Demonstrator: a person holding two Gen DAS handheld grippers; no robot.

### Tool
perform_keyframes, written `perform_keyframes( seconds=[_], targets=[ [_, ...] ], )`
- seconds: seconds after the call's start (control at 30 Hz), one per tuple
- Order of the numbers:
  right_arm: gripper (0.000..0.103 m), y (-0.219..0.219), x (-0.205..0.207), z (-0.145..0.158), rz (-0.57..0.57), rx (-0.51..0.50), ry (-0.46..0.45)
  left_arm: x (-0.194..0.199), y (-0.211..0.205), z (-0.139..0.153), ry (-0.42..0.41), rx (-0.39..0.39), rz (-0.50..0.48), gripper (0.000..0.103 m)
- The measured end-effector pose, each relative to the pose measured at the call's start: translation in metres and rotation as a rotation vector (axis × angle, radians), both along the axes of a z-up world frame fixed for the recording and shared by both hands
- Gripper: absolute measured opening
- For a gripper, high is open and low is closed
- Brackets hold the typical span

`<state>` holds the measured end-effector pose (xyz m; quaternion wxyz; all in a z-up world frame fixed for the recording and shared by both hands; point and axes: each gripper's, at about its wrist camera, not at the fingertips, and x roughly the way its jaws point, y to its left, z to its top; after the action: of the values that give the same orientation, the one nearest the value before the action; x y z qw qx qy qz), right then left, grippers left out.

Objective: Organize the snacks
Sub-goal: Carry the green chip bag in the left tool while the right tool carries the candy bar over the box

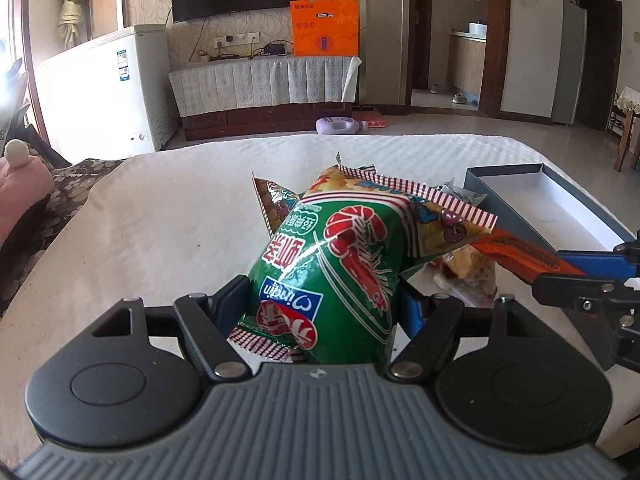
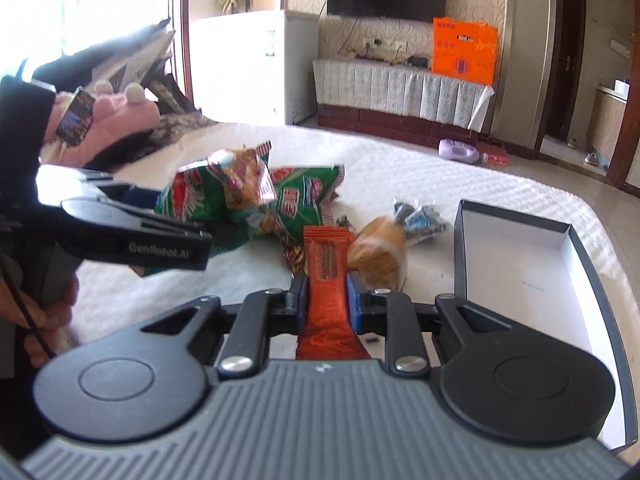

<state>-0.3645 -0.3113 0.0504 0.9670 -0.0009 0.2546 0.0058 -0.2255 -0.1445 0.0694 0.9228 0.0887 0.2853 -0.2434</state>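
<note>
Left gripper (image 1: pixel 320 300) clamped around green shrimp-chip bag (image 1: pixel 336 264), lifted above white tablecloth (image 1: pixel 140 240). Right gripper (image 2: pixel 327 300) squeezed tight on orange wrapper bar (image 2: pixel 326 276). Remaining snack pile (image 2: pixel 384 248) near table middle, just left of open grey box (image 2: pixel 520 264) by right edge. Bare cloth along far edge and toward left edge.

The green snack bag (image 1: pixel 332 276) is glossy, crinkled plastic film. The orange wrapper (image 2: pixel 326 280) looks like matt foil. The table (image 1: pixel 160 220) wears white ribbed cloth. The open box (image 2: pixel 520 256) is smooth card.
</note>
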Motion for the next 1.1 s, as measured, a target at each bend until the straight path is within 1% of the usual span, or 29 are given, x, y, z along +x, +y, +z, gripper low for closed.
perform_keyframes(
  seconds=[0.27, 0.5, 0.7, 0.93, 1.1],
  targets=[
    [0.024, -0.002, -0.004, 0.003, 0.003, 0.015, -0.020, -0.005, -0.012, 0.005, -0.016, 0.016, -0.007, 0.079],
    [0.024, -0.008, -0.011, 0.006, -0.007, 0.031, -0.043, -0.007, -0.020, 0.009, -0.016, 0.003, -0.013, 0.079],
    [0.024, -0.014, -0.019, 0.007, -0.020, 0.036, -0.048, -0.015, -0.039, 0.010, -0.024, 0.010, -0.052, 0.079],
    [0.024, -0.019, -0.025, 0.009, -0.028, 0.037, -0.054, -0.017, -0.048, 0.011, -0.002, -0.008, -0.052, 0.079],
    [0.024, -0.027, -0.029, 0.011, -0.057, 0.043, -0.061, -0.023, -0.060, 0.012, -0.011, -0.012, -0.085, 0.079]
  ],
)
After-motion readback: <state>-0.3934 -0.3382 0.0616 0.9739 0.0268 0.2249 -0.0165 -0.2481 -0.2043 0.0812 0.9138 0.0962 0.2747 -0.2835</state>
